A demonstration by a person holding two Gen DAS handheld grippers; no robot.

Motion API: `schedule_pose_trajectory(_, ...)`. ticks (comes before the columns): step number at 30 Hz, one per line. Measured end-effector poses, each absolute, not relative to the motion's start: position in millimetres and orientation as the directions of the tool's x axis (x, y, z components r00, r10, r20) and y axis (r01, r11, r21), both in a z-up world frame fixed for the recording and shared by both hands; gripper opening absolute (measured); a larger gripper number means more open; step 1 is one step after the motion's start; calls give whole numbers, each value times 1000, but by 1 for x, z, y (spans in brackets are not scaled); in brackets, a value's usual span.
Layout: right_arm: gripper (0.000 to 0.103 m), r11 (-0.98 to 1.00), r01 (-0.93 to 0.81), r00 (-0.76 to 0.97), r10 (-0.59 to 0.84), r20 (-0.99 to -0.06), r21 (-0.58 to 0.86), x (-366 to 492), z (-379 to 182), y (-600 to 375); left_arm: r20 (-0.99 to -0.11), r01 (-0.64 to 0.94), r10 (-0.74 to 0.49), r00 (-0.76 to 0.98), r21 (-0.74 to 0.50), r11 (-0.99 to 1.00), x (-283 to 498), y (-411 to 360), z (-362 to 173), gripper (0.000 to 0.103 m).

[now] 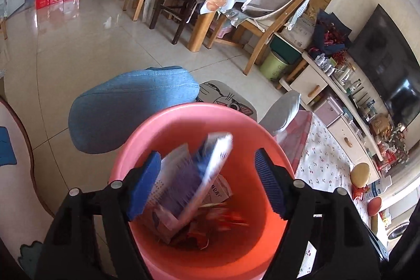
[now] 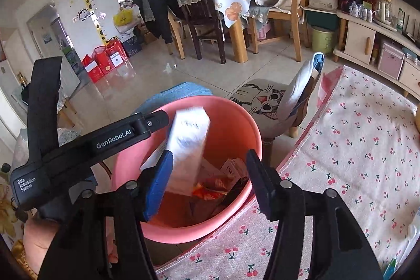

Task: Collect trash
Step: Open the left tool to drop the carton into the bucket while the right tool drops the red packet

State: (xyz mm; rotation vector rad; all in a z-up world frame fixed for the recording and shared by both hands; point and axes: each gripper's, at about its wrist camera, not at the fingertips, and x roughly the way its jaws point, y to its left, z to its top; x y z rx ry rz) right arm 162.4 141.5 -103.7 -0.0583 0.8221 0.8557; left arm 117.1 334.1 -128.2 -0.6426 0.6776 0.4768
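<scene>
A pink bucket stands on the floor beside the table and holds several wrappers and cartons. My left gripper hangs open over its mouth. A blurred white and purple carton is between its fingers and drops into the bucket, touching neither pad. In the right wrist view my right gripper is open over the same bucket. The white carton is upright and blurred beside my left finger. The left gripper's black body reaches in from the left.
A table with a cherry-print cloth is on the right. A blue stool and a cat-print stool stand behind the bucket. An egg-shaped object and packets lie on the table. Dining chairs stand farther back.
</scene>
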Motion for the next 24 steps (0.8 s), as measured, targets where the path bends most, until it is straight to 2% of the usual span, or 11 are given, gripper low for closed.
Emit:
schedule_pose_trajectory(3, 79, 702, -663, 424, 639, -642, 262, 161, -95, 117, -693, -605, 229, 683, -362, 709, 116, 329, -126, 83)
schedule_pose_trajectory(7, 88, 748, -625, 494, 600, -629, 222, 159, -85, 81, -660, -564, 239, 712, -335, 755, 122, 310, -118, 86)
schedule_pose_trajectory(13, 89, 799, -578, 565, 539, -625, 167, 156, -82, 31, -548, -413, 184, 816, -330, 849, 132, 264, -105, 87)
schedule_pose_trajectory(16, 89, 819, -551, 588, 515, -624, 157, 156, -84, 6, -482, -325, 149, 863, -304, 896, 135, 236, -98, 91)
schedule_pose_trajectory(24, 89, 870, -472, 648, 451, -613, 142, 157, -89, -64, -450, -201, 71, 890, -249, 947, 146, 182, -97, 92)
